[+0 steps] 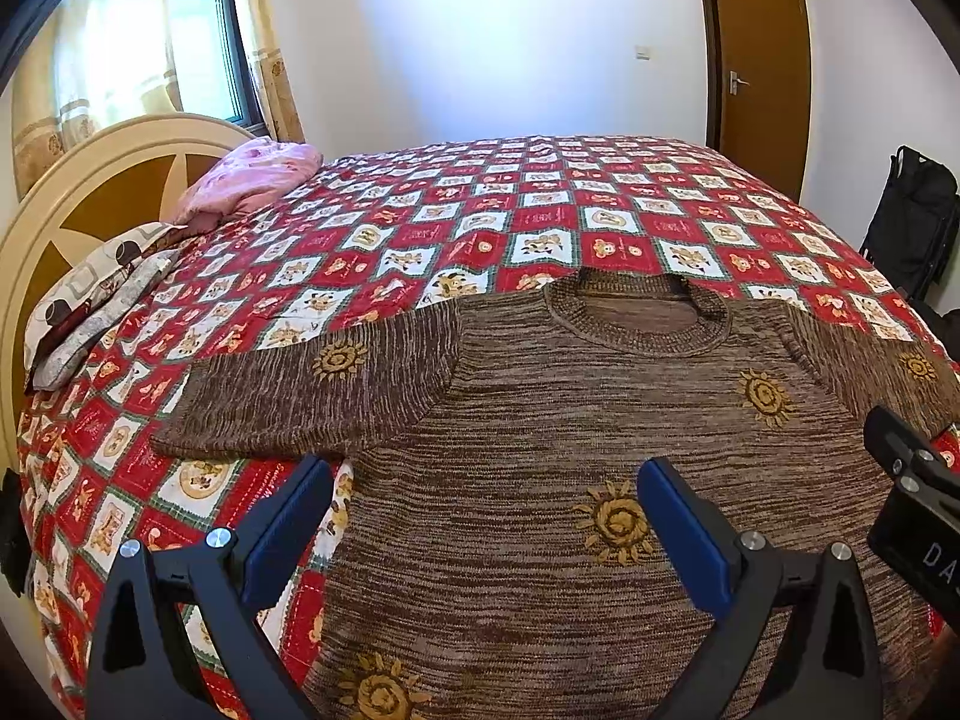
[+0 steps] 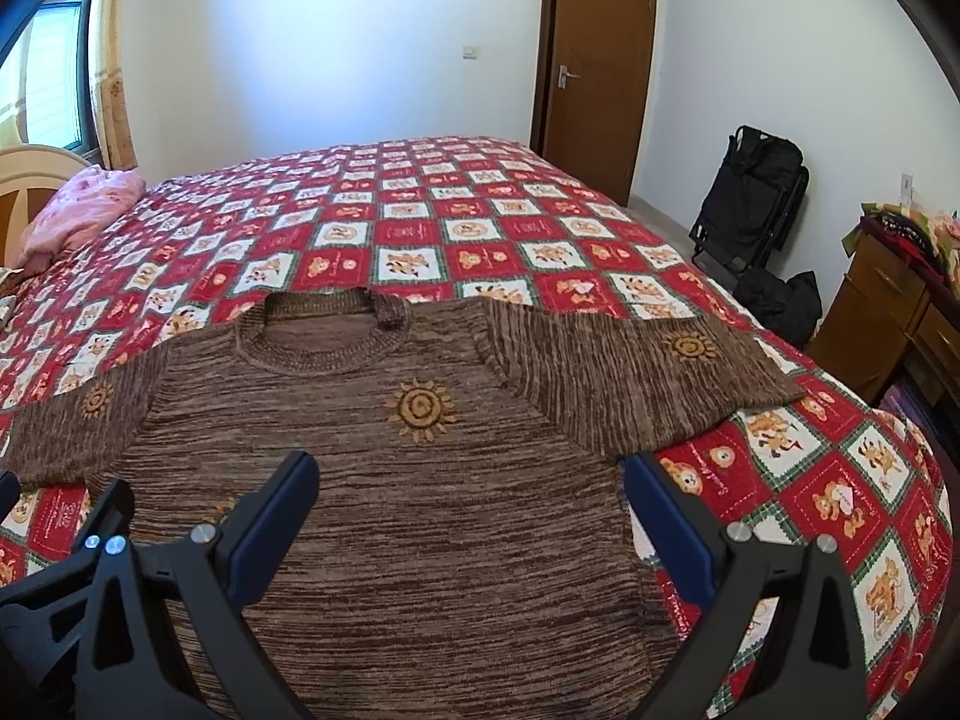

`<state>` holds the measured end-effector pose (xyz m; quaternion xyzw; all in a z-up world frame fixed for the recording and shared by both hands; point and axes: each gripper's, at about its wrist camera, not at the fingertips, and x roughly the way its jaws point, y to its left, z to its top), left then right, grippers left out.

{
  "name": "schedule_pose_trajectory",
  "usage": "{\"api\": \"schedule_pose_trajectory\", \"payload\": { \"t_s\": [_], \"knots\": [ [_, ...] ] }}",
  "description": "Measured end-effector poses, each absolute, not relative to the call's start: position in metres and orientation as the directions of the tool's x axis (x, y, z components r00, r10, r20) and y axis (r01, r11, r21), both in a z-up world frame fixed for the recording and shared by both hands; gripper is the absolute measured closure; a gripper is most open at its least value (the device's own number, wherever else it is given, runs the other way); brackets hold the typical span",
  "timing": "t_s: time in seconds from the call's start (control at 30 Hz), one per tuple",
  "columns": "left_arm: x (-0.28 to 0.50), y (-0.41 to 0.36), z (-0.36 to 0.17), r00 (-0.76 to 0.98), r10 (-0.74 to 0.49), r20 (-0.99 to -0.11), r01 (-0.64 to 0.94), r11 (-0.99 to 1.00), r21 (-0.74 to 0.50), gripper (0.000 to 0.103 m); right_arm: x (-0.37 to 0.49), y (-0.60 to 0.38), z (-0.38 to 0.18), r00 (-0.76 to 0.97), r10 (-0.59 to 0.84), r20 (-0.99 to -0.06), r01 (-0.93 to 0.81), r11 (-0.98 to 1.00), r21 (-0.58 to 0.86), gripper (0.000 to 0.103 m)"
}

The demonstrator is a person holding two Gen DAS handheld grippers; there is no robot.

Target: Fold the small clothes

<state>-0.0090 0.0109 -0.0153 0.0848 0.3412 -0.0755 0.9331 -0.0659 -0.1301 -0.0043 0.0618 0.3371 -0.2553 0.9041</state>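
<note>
A small brown knit sweater point(image 1: 540, 420) with yellow sun motifs lies flat, front up, on the bed, neck away from me and both short sleeves spread sideways; it also shows in the right wrist view point(image 2: 384, 480). My left gripper point(image 1: 483, 474) is open and empty, hovering over the sweater's left side, near the armpit below the left sleeve point(image 1: 312, 390). My right gripper point(image 2: 471, 471) is open and empty over the sweater's right side, below the right sleeve point(image 2: 630, 372). The right gripper's body shows at the edge of the left wrist view point(image 1: 912, 492).
The bed has a red and white checked quilt point(image 1: 540, 210). A pink bundle point(image 1: 246, 180) and pillows point(image 1: 96, 294) lie by the headboard point(image 1: 78, 180) at left. A black folded cart point(image 2: 750, 204), dark bags and a wooden cabinet point(image 2: 882, 312) stand right of the bed.
</note>
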Motion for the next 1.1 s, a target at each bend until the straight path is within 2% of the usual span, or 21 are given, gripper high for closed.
{"api": "schedule_pose_trajectory", "payload": {
  "t_s": [0.27, 0.6, 0.8, 0.97, 1.03, 1.1],
  "knots": [
    [-0.006, 0.012, -0.013, 0.765, -0.085, -0.638, 0.196, 0.975, 0.104, 0.001, -0.067, -0.141, -0.005, 0.644, -0.384, -0.662, 0.497, 0.867, -0.020, 0.000],
    [0.009, 0.011, -0.005, 0.746, -0.144, -0.650, 0.251, 0.965, 0.073, 0.001, -0.069, -0.183, 0.006, 0.622, -0.432, -0.653, 0.550, 0.835, -0.028, 0.001],
    [0.028, 0.018, 0.007, 0.756, -0.103, -0.646, 0.233, 0.965, 0.119, 0.001, -0.077, -0.255, 0.024, 0.577, -0.528, -0.622, 0.627, 0.775, -0.076, 0.016],
    [0.050, 0.025, 0.021, 0.752, -0.127, -0.647, 0.214, 0.975, 0.057, 0.001, -0.096, -0.361, 0.025, 0.512, -0.527, -0.679, 0.748, 0.662, 0.051, 0.026],
    [0.062, 0.024, 0.029, 0.752, -0.112, -0.650, 0.196, 0.979, 0.058, 0.001, -0.101, -0.400, 0.014, 0.499, -0.491, -0.714, 0.772, 0.626, 0.109, 0.040],
    [0.075, 0.022, 0.039, 0.752, -0.113, -0.650, 0.192, 0.980, 0.051, 0.001, -0.102, -0.426, 0.002, 0.483, -0.449, -0.752, 0.787, 0.599, 0.148, 0.049]
  ]
}}
